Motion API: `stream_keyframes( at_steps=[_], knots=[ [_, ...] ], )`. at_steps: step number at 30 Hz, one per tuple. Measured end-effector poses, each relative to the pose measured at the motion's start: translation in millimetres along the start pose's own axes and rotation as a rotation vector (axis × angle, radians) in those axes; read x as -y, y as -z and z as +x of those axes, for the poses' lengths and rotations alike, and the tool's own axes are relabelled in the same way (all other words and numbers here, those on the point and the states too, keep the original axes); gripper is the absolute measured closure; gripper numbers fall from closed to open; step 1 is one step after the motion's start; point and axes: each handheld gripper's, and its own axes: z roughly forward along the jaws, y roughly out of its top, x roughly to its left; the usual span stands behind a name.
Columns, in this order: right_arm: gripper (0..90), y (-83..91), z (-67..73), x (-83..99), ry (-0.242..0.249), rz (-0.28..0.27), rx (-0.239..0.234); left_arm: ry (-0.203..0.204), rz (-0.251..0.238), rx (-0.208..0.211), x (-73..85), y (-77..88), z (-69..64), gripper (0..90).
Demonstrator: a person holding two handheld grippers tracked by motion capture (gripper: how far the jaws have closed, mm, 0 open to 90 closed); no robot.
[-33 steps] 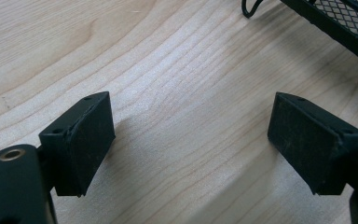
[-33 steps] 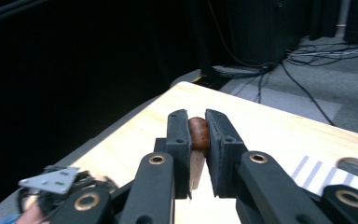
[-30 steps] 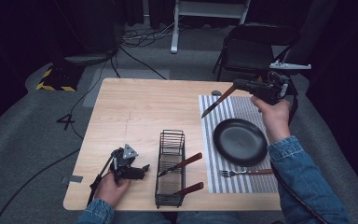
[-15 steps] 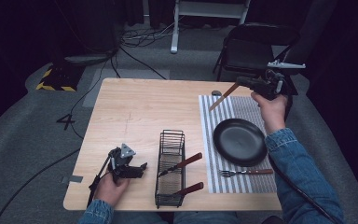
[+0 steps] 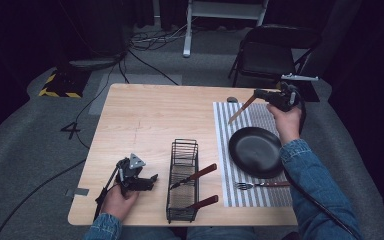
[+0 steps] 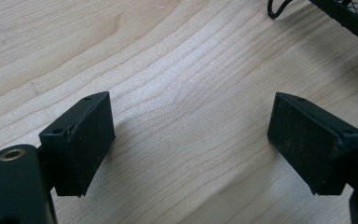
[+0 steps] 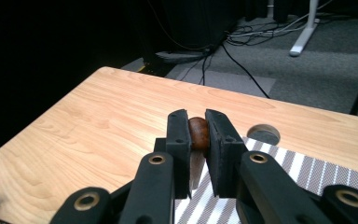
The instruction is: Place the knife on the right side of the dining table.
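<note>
Right gripper (image 5: 256,94) clenched on wooden-handled utensil (image 5: 241,109), raised beyond black plate (image 5: 256,151). Left gripper (image 5: 150,179) released, empty, on table (image 5: 145,120), far left of plate.

Rack (image 5: 183,180) left of mat (image 5: 250,155); pan (image 5: 256,151) and fork (image 5: 261,185) on mat.
</note>
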Motion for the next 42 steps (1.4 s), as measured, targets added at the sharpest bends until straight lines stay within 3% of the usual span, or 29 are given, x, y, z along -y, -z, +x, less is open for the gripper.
stream_keyframes(
  at_steps=[8,16,18,19,22,31,42],
  knots=[
    [80.3,-9.4,-9.5,7.5,-0.028,-0.036,0.022,0.000,0.001,-0.002,-0.1,0.0,0.1,14.9],
    [80.0,-12.7,-13.7,8.7,-0.040,-0.018,0.022,0.006,0.000,-0.001,-0.1,-0.2,-0.2,14.9],
    [79.4,-11.6,-14.2,7.6,-0.034,0.001,0.042,0.006,-0.001,-0.001,-0.2,-0.3,-0.2,14.9],
    [77.4,-10.5,-15.3,7.1,-0.032,0.018,0.077,0.002,0.000,-0.002,-0.2,-0.2,0.0,14.9],
    [66.8,-10.1,-18.2,8.0,-0.032,0.041,0.117,0.002,0.000,-0.002,-0.2,-0.2,0.0,14.9],
    [60.5,-7.5,-33.9,14.8,-0.049,0.115,0.233,0.008,0.000,0.000,-0.3,-0.4,-0.3,14.9],
    [58.3,-6.1,-57.0,31.9,-0.092,0.163,0.300,0.007,0.001,0.000,-0.4,-0.4,-0.2,14.9]
  ],
)
